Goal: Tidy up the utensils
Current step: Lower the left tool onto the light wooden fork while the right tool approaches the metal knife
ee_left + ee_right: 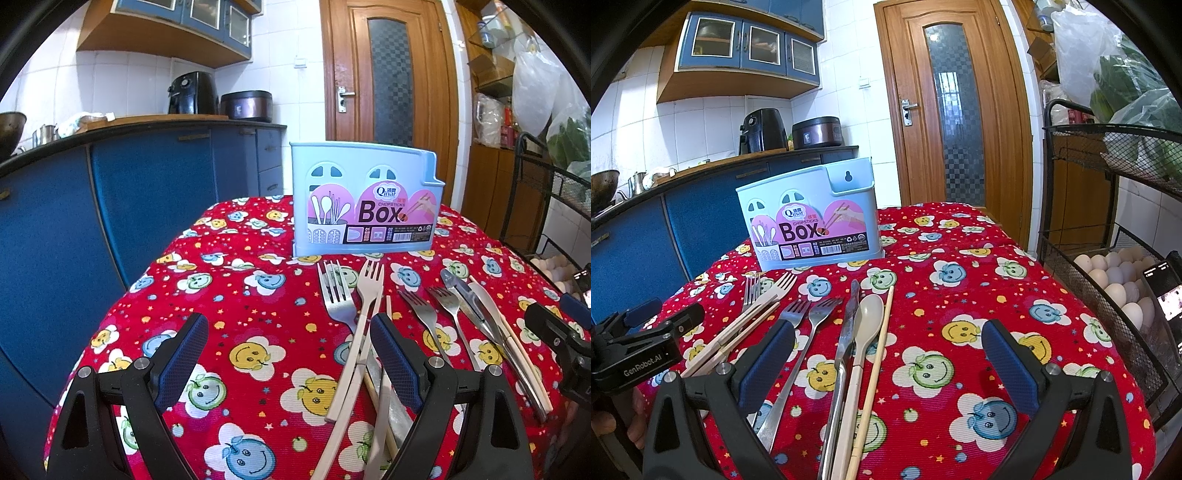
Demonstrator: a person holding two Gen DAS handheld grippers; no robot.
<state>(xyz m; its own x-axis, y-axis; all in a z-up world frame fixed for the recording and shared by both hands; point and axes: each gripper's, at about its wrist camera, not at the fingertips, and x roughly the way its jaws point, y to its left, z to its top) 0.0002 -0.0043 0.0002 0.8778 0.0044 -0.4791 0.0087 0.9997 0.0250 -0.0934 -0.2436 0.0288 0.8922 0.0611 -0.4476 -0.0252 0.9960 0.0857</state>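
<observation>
A pale blue chopsticks box [364,199] stands upright at the far side of the table; it also shows in the right wrist view [812,218]. Loose utensils lie in front of it: a steel fork [337,295], a beige fork [364,325], two more steel forks [801,332], a steel knife [846,332], a beige spoon [866,332] and a chopstick [879,350]. My left gripper [288,354] is open and empty, its right finger beside the beige fork. My right gripper [886,358] is open and empty, low over the knife, spoon and chopstick.
The table wears a red smiley-face cloth [979,314]. A black wire rack [1108,266] holding eggs stands close on the right. Blue kitchen cabinets [110,206] run along the left. A wooden door [391,74] is behind the table.
</observation>
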